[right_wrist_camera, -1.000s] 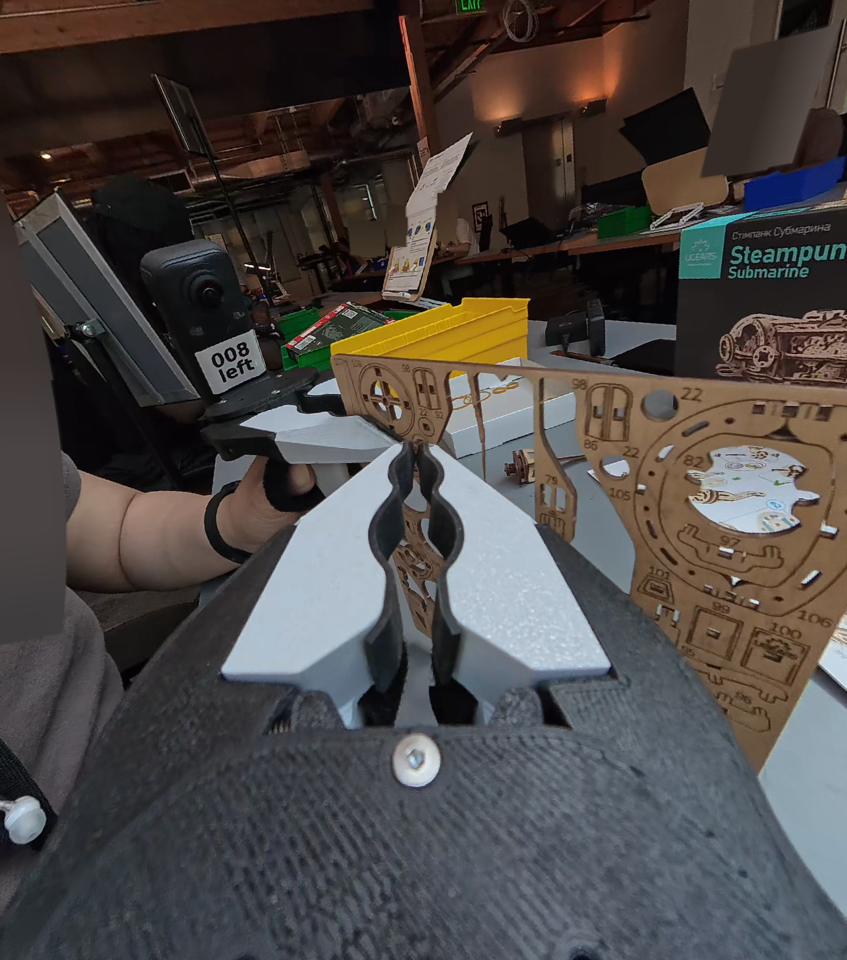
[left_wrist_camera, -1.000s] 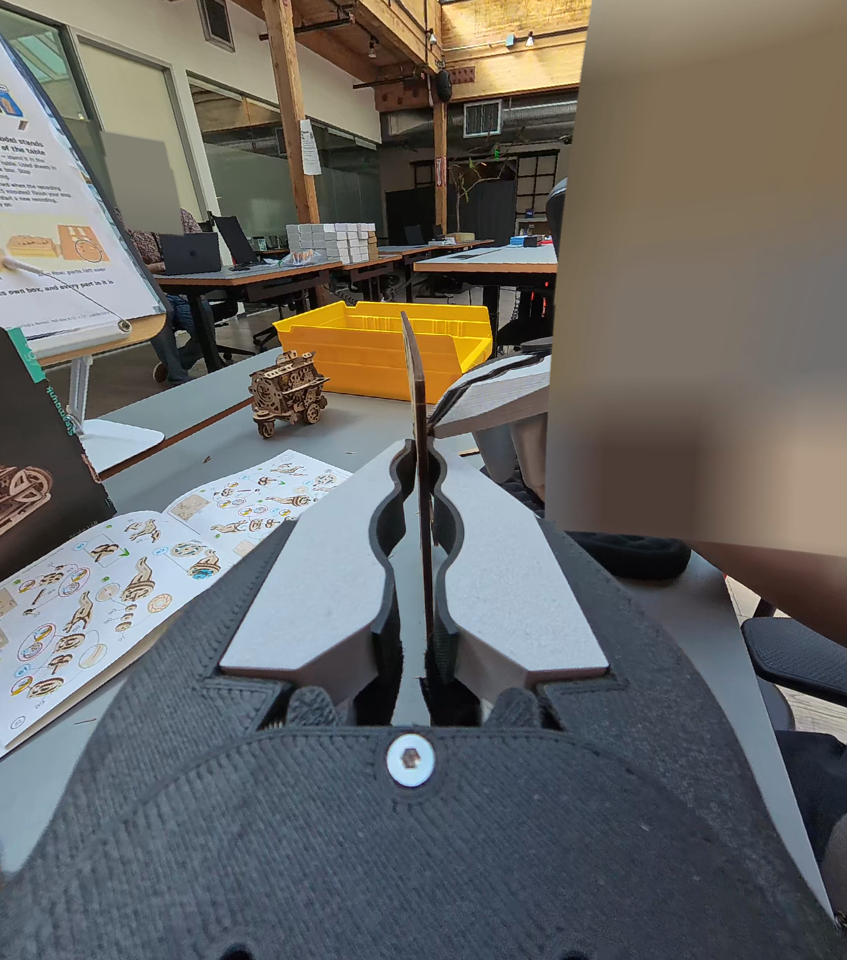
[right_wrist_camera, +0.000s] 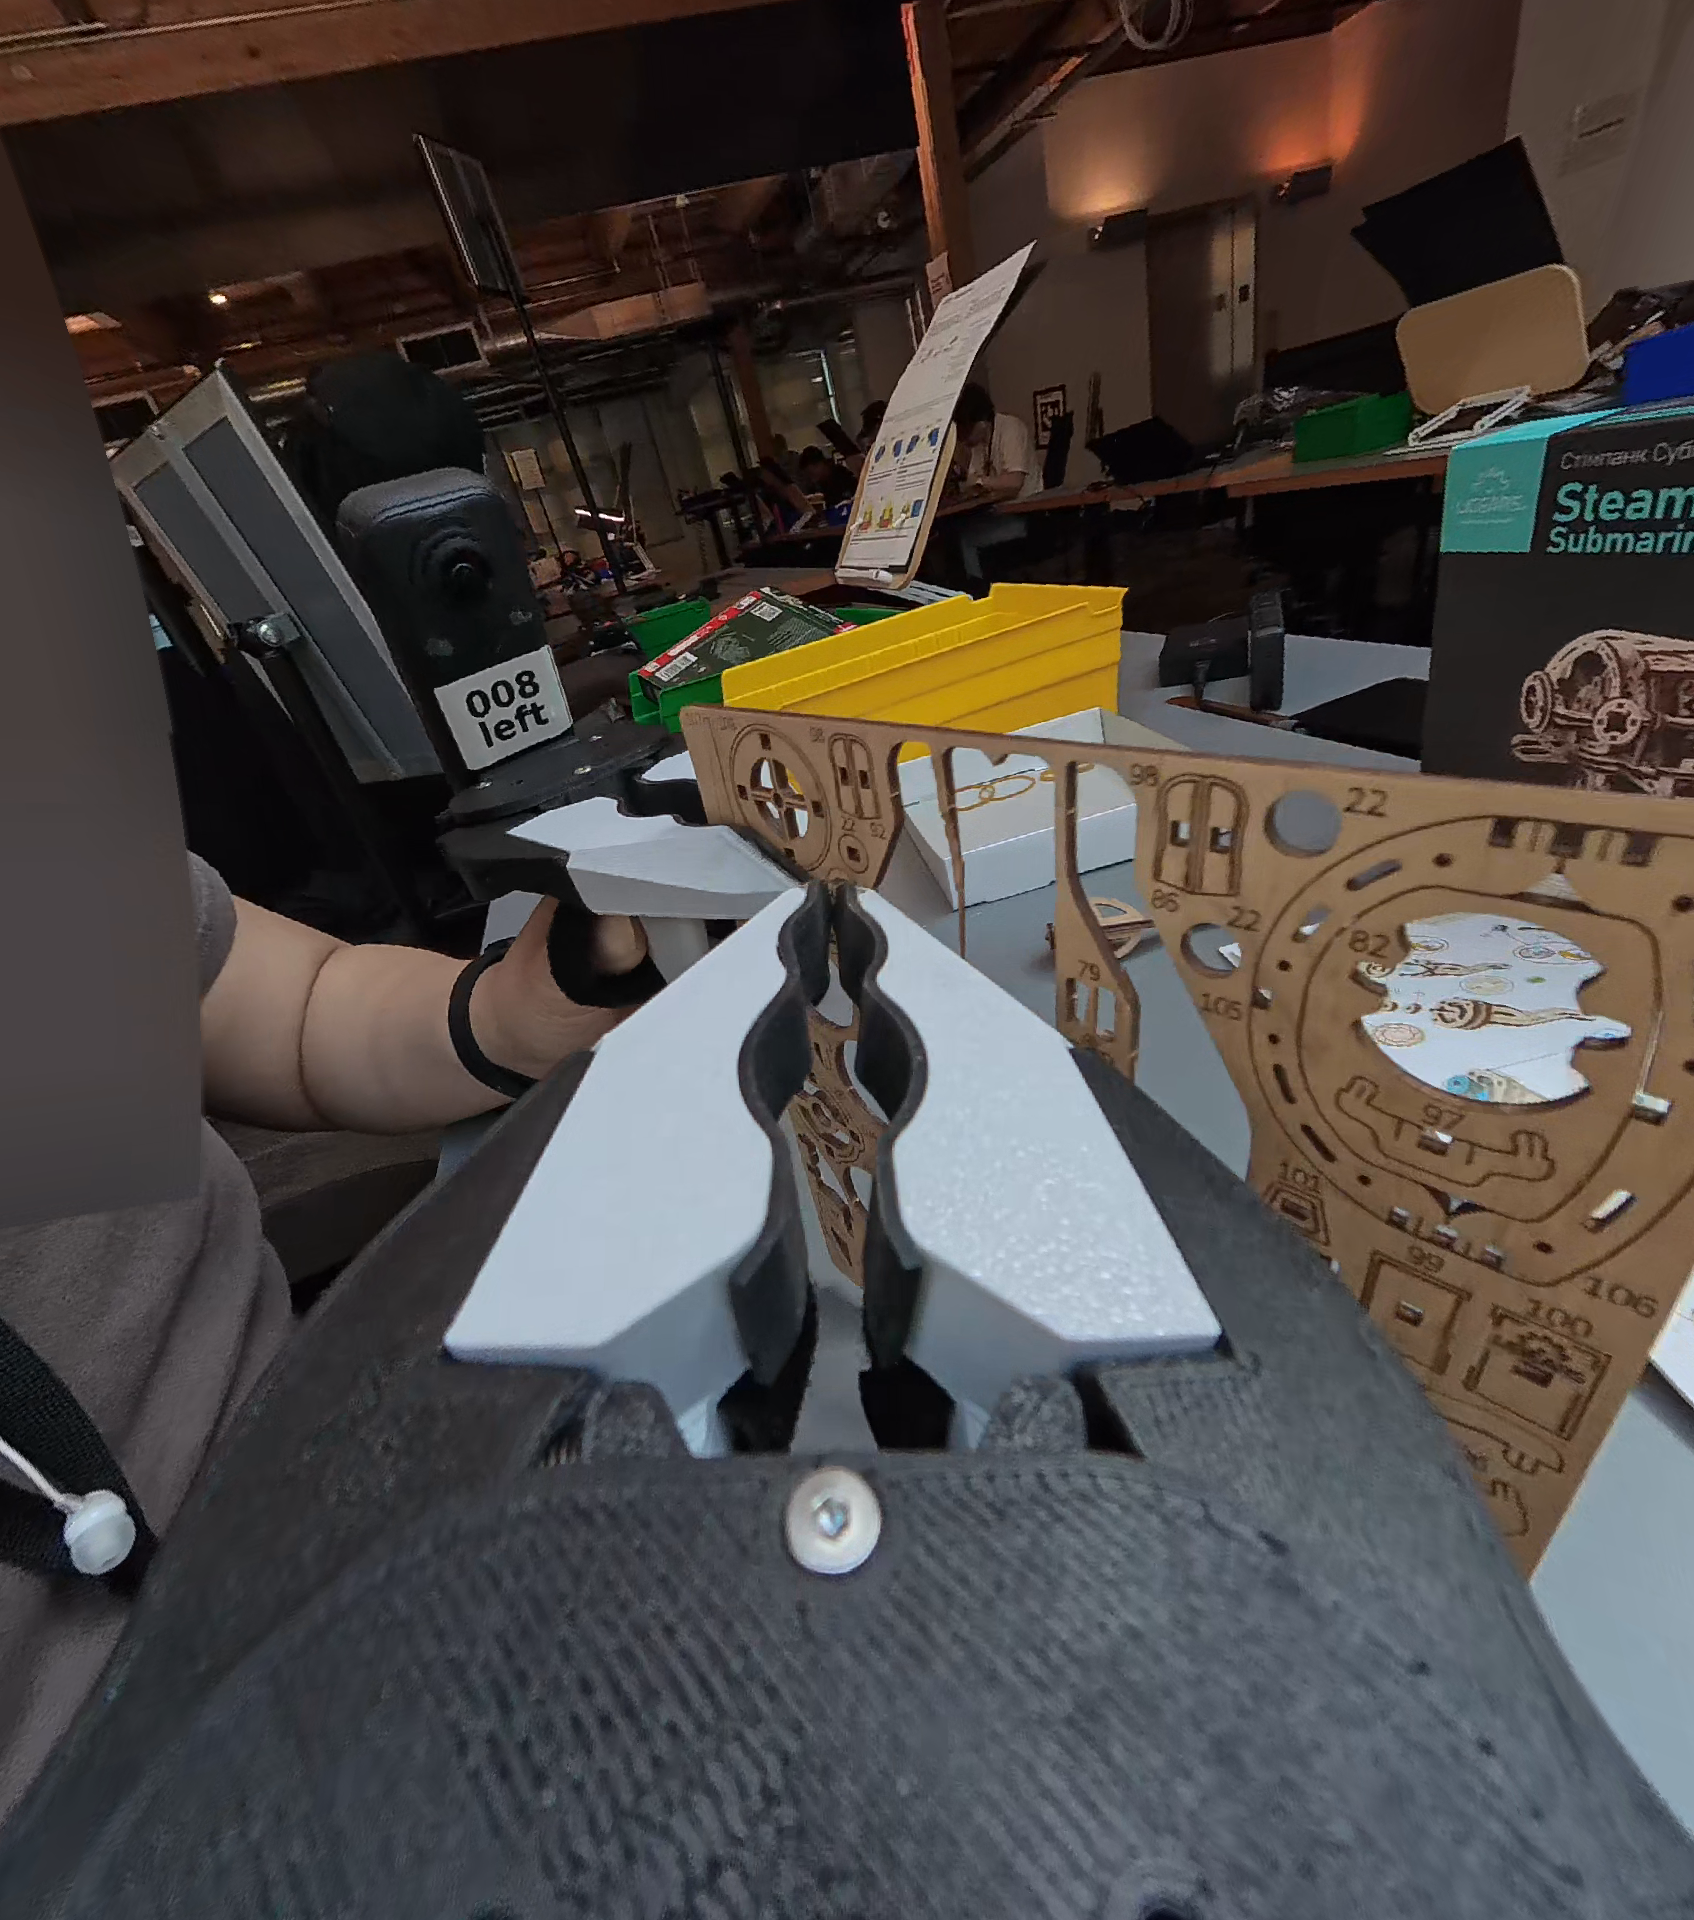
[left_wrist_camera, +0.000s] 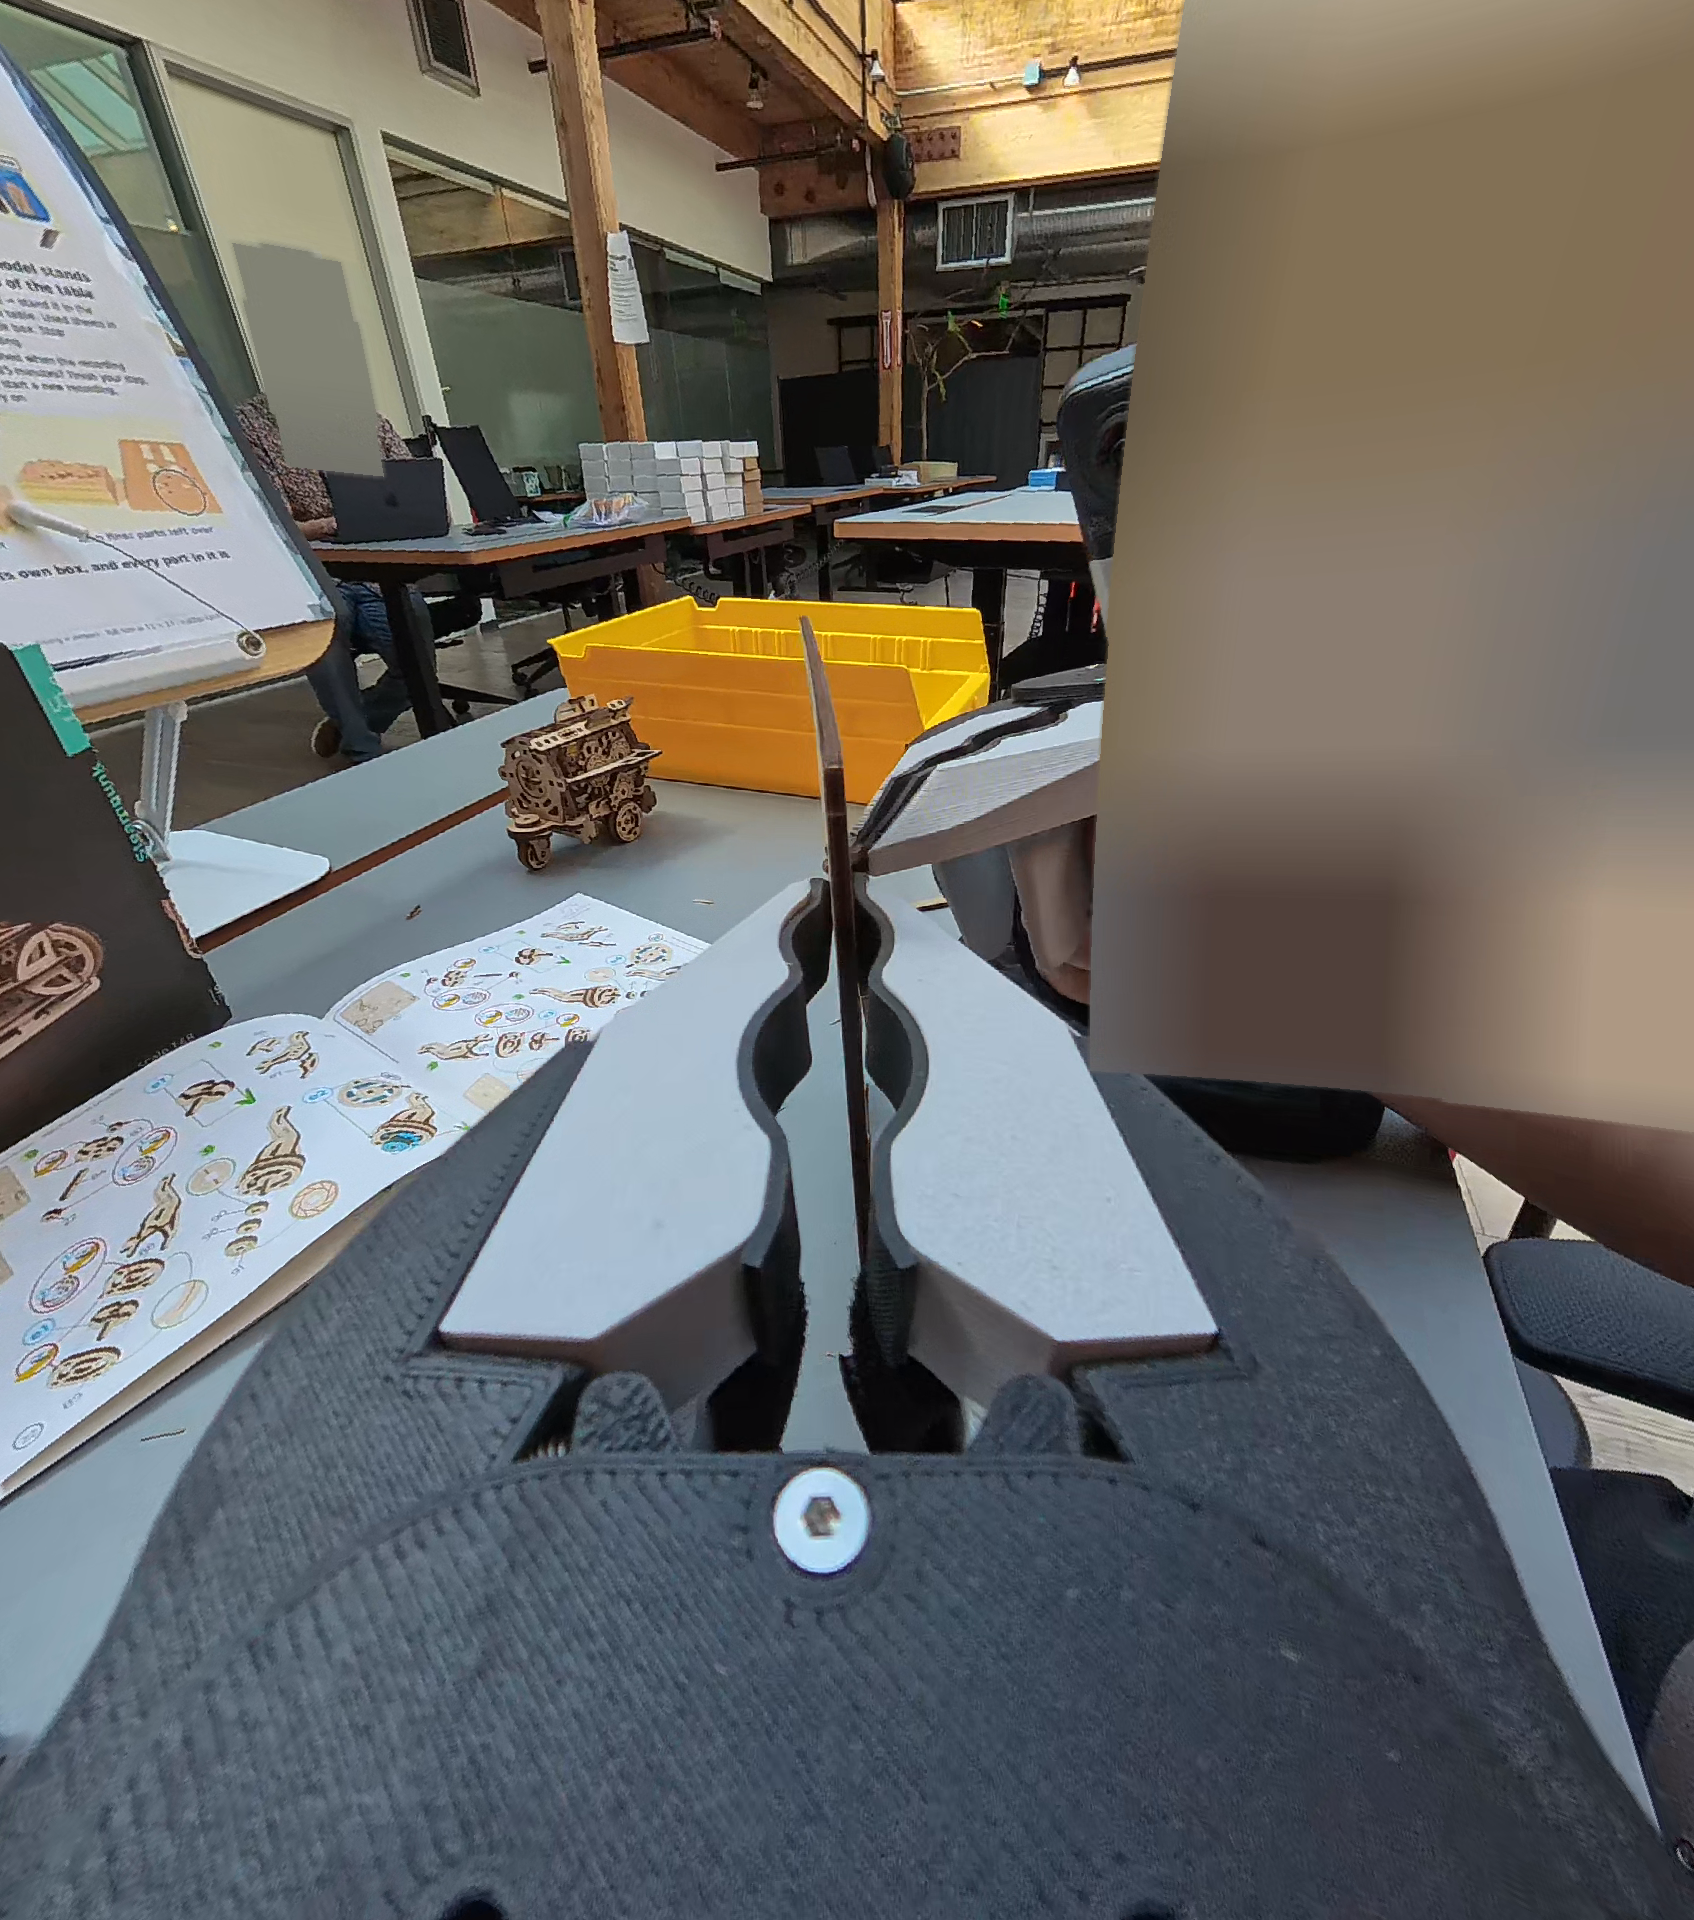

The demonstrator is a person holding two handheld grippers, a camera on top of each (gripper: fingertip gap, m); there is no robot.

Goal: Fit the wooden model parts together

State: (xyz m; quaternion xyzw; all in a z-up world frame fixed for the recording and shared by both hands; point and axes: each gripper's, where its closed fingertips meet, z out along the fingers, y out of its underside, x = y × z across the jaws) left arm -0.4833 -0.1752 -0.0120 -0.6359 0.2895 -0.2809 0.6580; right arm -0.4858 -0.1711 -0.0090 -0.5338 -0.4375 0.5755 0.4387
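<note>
Plywood parts sheet point(right_wrist_camera: 1445, 1039) upright above bench point(left_wrist_camera: 386, 790) | left gripper point(left_wrist_camera: 838, 914) fingers clamped on its edge, steadying | right gripper point(right_wrist_camera: 832, 904) fingers nearly closed at sheet's 9 o'clock end, likely working a part free

A white poster point(left_wrist_camera: 43, 364) at 10 o'clock is carrying printed instructions. A black-and-teal kit box point(right_wrist_camera: 1632, 665) at 2 o'clock is showing a title. A white sticker point(right_wrist_camera: 507, 709) is labelling a black camera point(right_wrist_camera: 438, 582) at 10 o'clock. Engraved numbers are dotting the wooden sheet point(right_wrist_camera: 1508, 1226).

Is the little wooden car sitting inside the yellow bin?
No, the little wooden car stands on the grey table, outside and to the left of the yellow bin.
</note>
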